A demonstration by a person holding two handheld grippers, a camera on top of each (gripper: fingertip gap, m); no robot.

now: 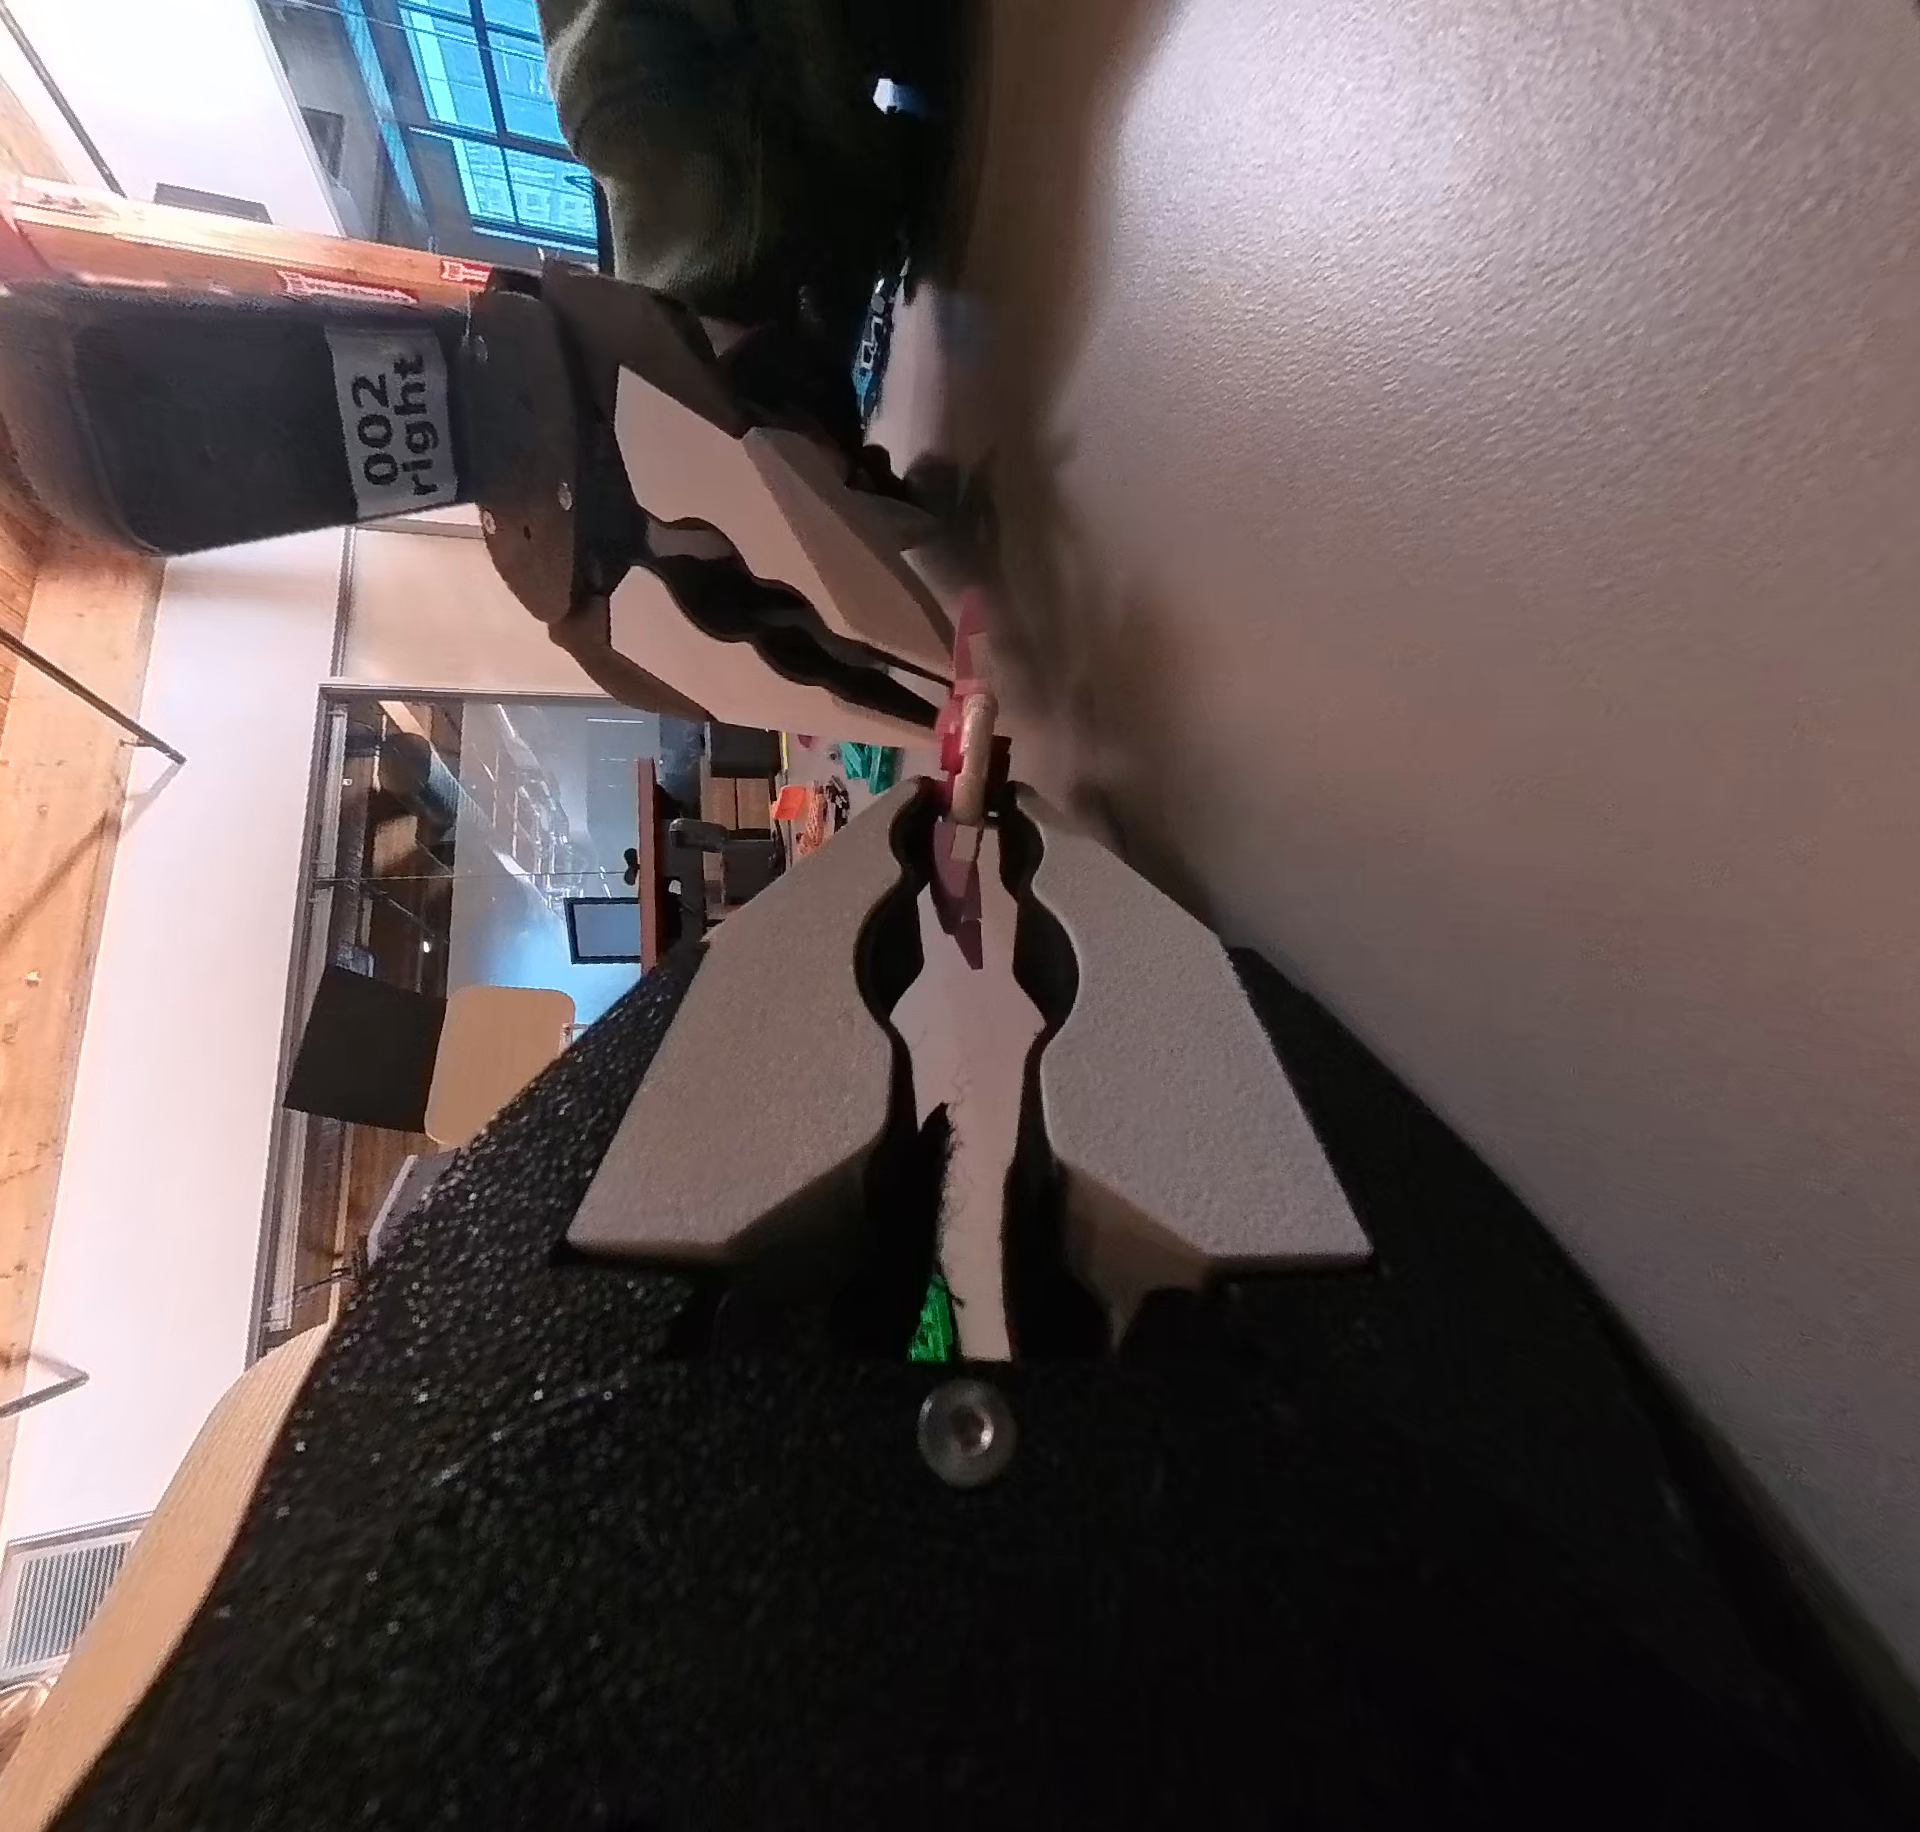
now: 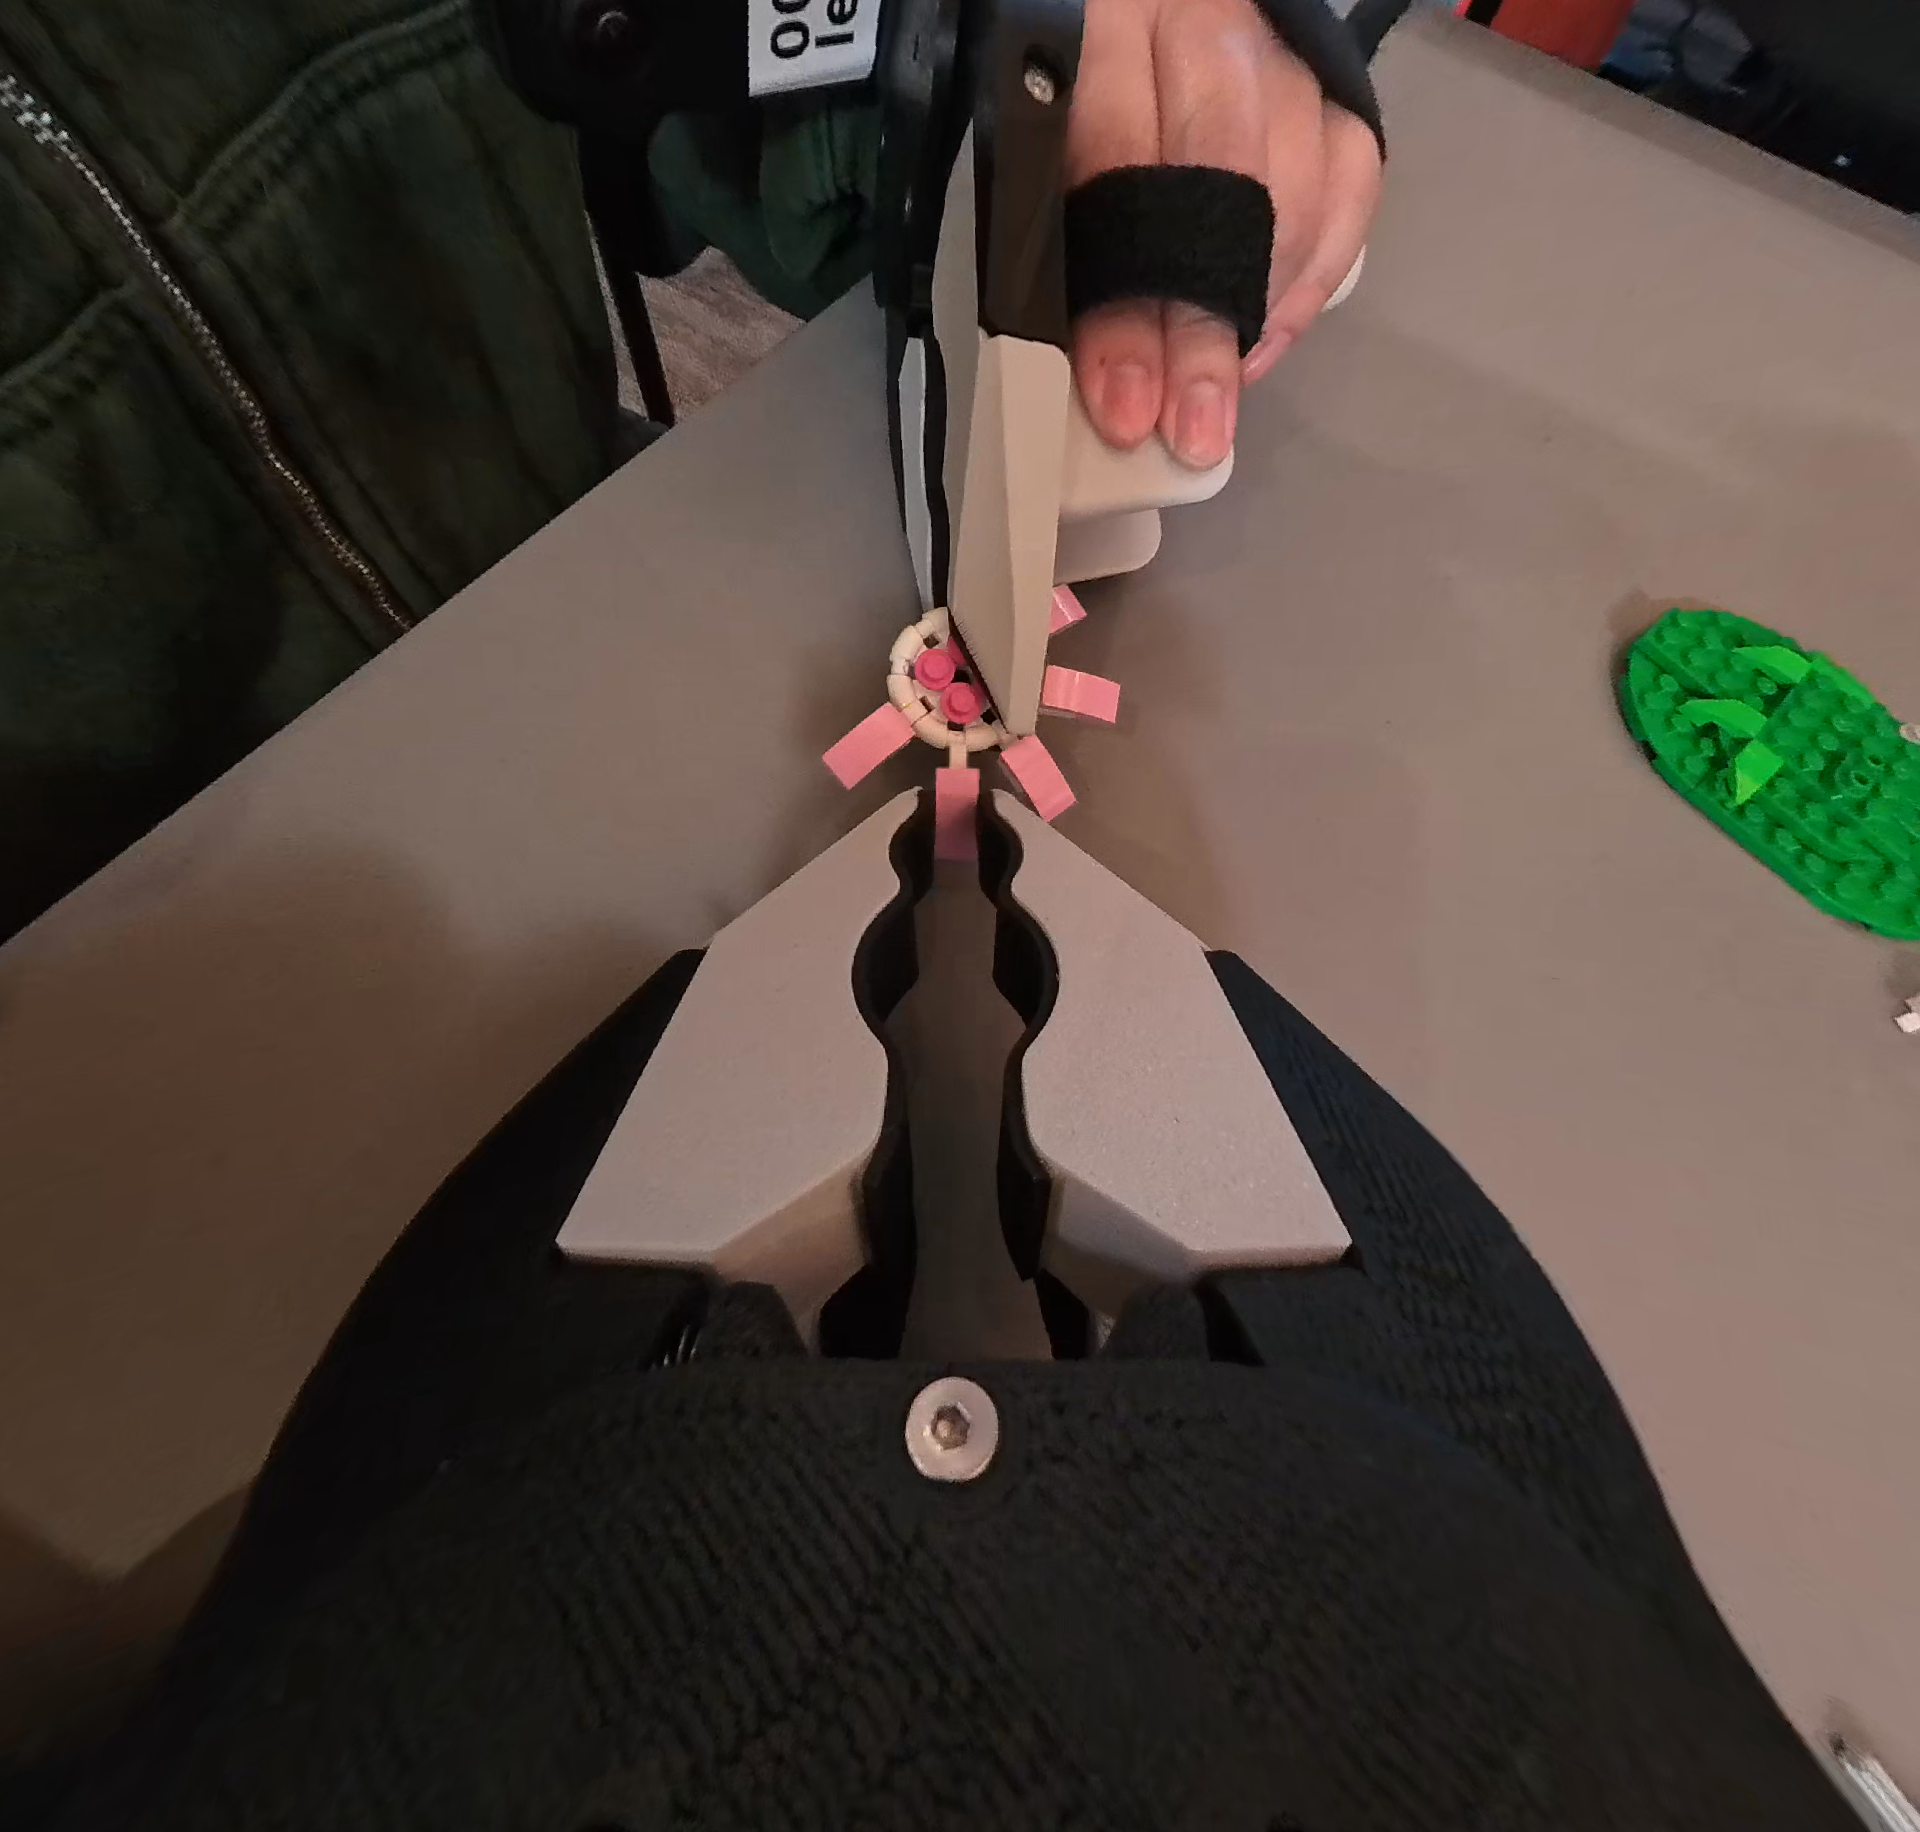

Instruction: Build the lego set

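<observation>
A small lego flower, a cream ring [image 2: 914, 686] with dark pink studs and several pink petals, is held just above the grey table [image 2: 1455, 452]. My left gripper [image 2: 997, 707] comes down from above and is shut on the ring's right side. In the left wrist view its fingers [image 1: 971, 800] close on the cream ring [image 1: 977, 743]. My right gripper [image 2: 956, 795] is shut on the lowest pink petal [image 2: 956, 832], which hangs from the ring. In the left wrist view the right gripper [image 1: 940, 707] reaches in from the upper left.
A green oval studded plate [image 2: 1787, 774] with small green leaf pieces lies on the table to the right. A tiny white piece [image 2: 1907, 1013] lies at the right edge. A person's hand [image 2: 1195, 224] holds the left gripper; a dark green jacket [image 2: 208, 328] is beyond the table's left edge. Only a small space, under 4 cm, lies between the two pairs of fingers. The green oval studded plate [image 2: 1787, 774] is about 20 cm from both grippers' fingertips.
</observation>
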